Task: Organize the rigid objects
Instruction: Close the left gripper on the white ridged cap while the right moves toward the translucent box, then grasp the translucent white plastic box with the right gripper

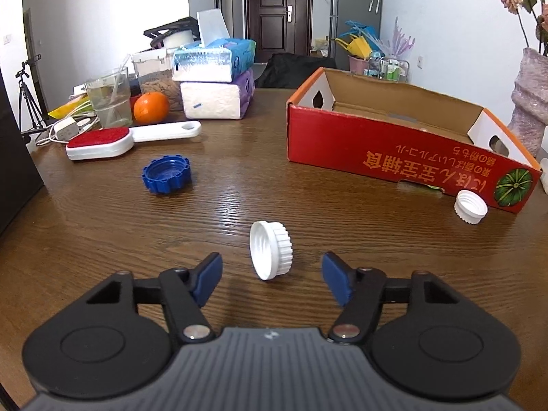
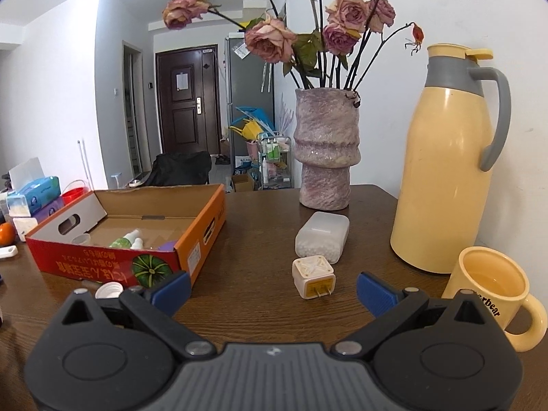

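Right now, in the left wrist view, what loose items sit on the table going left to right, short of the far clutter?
Lint brush → blue cap → white cap standing on edge, between the left gripper's open fingers → red cardboard box → second white cap against the box front.

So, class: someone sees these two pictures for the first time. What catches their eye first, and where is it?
Probably the white cap tipped on its edge on the wooden table, just ahead of the open left tongs. Next, the red cardboard box to the right, a second white cap by its near corner. Ahead of the right tongs, dried roses in a mauve vase beside a tall yellow flask.
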A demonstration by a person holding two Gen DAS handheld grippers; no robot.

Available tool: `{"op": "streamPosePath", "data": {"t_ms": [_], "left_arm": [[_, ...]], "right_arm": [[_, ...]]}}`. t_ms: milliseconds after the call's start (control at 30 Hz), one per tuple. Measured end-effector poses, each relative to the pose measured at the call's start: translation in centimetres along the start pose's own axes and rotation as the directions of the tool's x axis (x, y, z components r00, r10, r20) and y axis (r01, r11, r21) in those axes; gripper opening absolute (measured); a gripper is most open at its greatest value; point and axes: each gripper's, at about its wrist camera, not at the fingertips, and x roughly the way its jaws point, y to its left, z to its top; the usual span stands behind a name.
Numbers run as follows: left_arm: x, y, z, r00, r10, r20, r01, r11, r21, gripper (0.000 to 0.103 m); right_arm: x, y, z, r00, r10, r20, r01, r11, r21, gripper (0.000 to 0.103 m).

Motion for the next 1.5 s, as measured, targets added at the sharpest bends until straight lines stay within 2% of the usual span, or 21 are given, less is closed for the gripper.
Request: {"op": "streamPosePath", "data": {"t_ms": [67, 200, 300, 733, 1100, 1500], "left_arm": [[0.5, -0.2, 0.1, 1.0, 0.003, -0.009, -0.003, 1.0, 0.001, 0.052], [1.5, -0.3, 0.5, 1.0, -0.004, -0.028, 0.003, 1.0, -0.006, 0.025], [1.9, -0.1, 0.8, 0.999, -0.032, -0.03, 0.031, 0.999, -0.017, 0.016], [1.7, 0.7, 1.2, 1.0, -0.015, -0.004, 0.015, 0.999, -0.044, 0.015], [1.4, 0.9, 1.6, 1.0, 0.004, 0.02, -0.003, 0.999, -0.053, 0.015], [1.0, 0.4, 2.1, 0.999, 0.007, 0.051, -0.004, 0.998, -0.055, 0.015]], "right_arm": [[0.2, 0.0, 0.0, 1.0, -0.004, -0.006, 0.004, 1.0, 0.0, 0.103], [0.7, 0.0, 0.0, 1.0, -0.01, -0.015, 0.01, 1.0, 0.0, 0.103], [1.0, -0.1, 0.1, 1.0, -0.016, -0.021, 0.016, 1.0, -0.003, 0.103], [2.6, -1.3, 1.5, 0.999, -0.041, -0.036, 0.041, 0.999, -0.005, 0.103], [5.8, -3.1, 3.2, 0.994, -0.074, -0.075, 0.078, 0.996, 0.053, 0.103], [10.3, -2.9, 5.1, 0.986, -0.105, -0.131, 0.115, 0.991, 0.067, 0.103]]}}
